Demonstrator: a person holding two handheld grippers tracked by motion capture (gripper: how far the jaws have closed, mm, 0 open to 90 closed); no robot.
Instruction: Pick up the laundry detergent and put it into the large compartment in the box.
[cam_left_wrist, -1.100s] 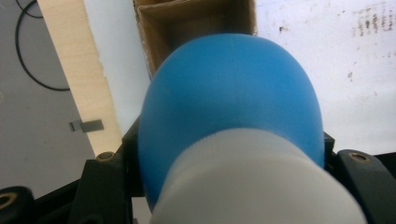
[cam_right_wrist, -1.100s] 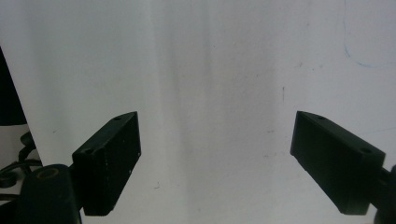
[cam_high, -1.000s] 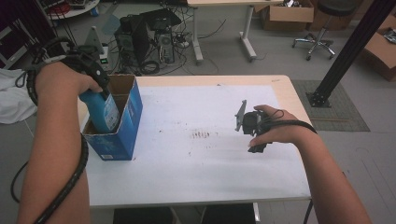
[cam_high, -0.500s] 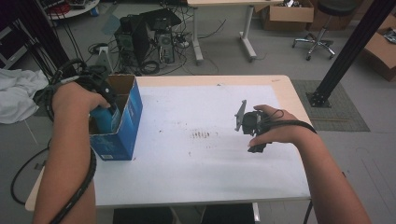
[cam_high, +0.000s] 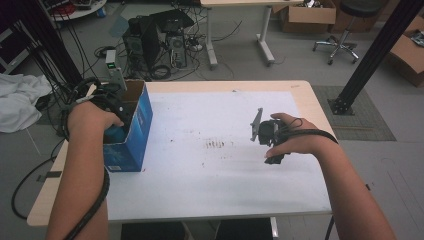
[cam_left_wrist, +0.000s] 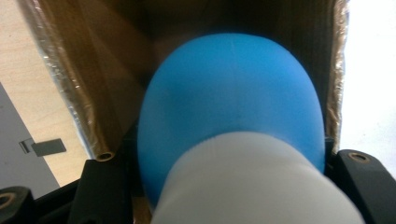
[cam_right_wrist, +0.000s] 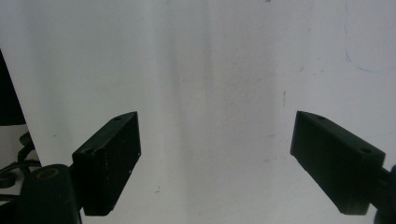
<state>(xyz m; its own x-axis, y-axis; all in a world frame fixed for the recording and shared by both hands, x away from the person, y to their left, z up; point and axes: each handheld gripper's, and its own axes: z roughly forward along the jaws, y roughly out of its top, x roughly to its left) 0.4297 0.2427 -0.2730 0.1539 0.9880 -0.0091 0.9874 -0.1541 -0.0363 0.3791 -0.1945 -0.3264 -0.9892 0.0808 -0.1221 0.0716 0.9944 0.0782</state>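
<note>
Blue bottle (cam_left_wrist: 229, 116) with white cap (cam_left_wrist: 252, 182), clamped between the jaws of the left hand-held gripper (cam_high: 107, 107) and sitting down inside the open blue cardboard box (cam_high: 137, 125) at the left edge of the surface (cam_high: 210, 185); brown inner box walls surround it in the left gripper view. White sheet covering the surface, centre, with a patch of small dark marks (cam_high: 217, 145). Right hand-held gripper (cam_right_wrist: 215, 158), right of centre, held over the sheet, jaws spread wide with nothing between them.
</note>
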